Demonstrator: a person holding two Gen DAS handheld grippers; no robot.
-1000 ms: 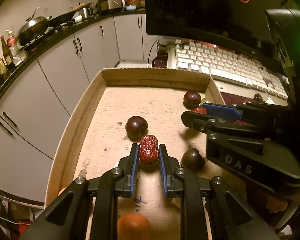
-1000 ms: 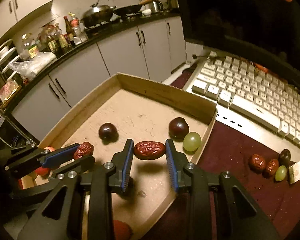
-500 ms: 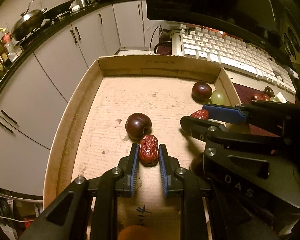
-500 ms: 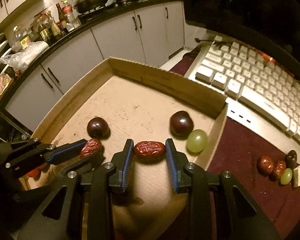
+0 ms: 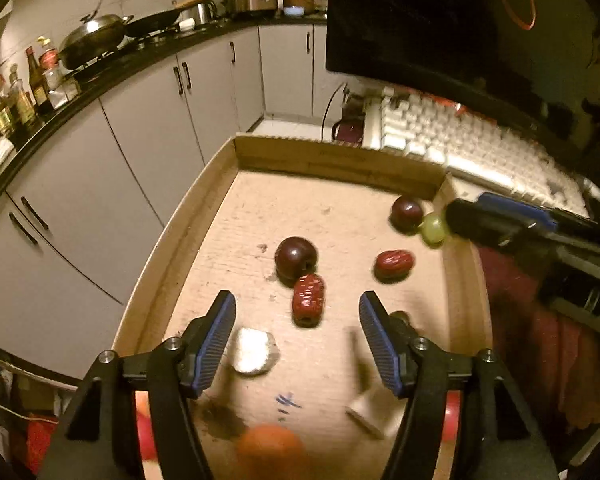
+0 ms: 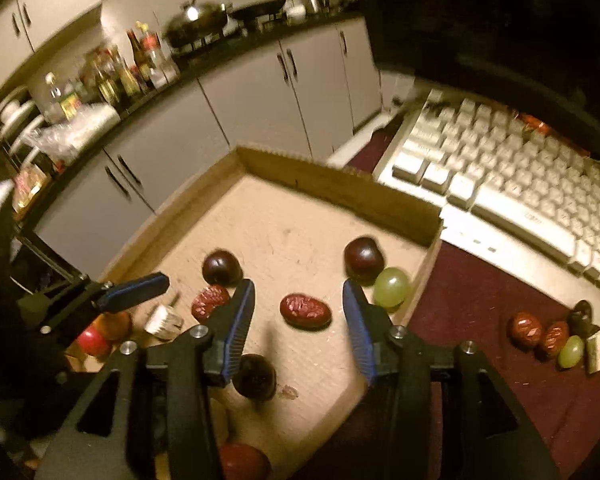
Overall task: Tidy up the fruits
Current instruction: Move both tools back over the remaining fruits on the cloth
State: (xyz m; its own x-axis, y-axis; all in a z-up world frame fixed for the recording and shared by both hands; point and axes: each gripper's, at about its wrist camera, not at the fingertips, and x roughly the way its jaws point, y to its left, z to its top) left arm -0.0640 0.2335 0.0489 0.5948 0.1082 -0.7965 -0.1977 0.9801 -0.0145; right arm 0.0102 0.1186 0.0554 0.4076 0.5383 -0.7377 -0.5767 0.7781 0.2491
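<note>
A shallow cardboard tray (image 5: 188,216) is seen on a dark red desk mat (image 6: 480,300), with a white keyboard (image 6: 512,184) just beyond its far right corner and a dark monitor (image 5: 420,28) above that. Grey kitchen cabinets (image 5: 148,128) are seen behind the tray.

The left gripper (image 5: 298,340) is held over the near part of the tray; its jaws have just been opening and are now released, with nothing pressed between the blue pads. One wrinkled red date (image 5: 309,300) lies on the tray floor just ahead of the gap, touching a dark plum (image 5: 296,257) beyond it.

The right gripper (image 6: 299,320) is held over the right part of the tray; its jaws have just been opening too and stand released. A second red date (image 6: 305,311) lies on the tray floor between the pads, touched by neither.

A second dark plum (image 6: 363,257) and a green grape (image 6: 391,286) sit together by the tray's right wall. A third dark plum (image 6: 255,376) lies near the right gripper's left finger. An orange fruit (image 5: 272,450) is blurred at the tray's near edge.

Out on the mat, well apart from the tray, a small cluster of two dates (image 6: 538,332), a grape (image 6: 571,352) and a dark fruit (image 6: 580,314) is seen.
</note>
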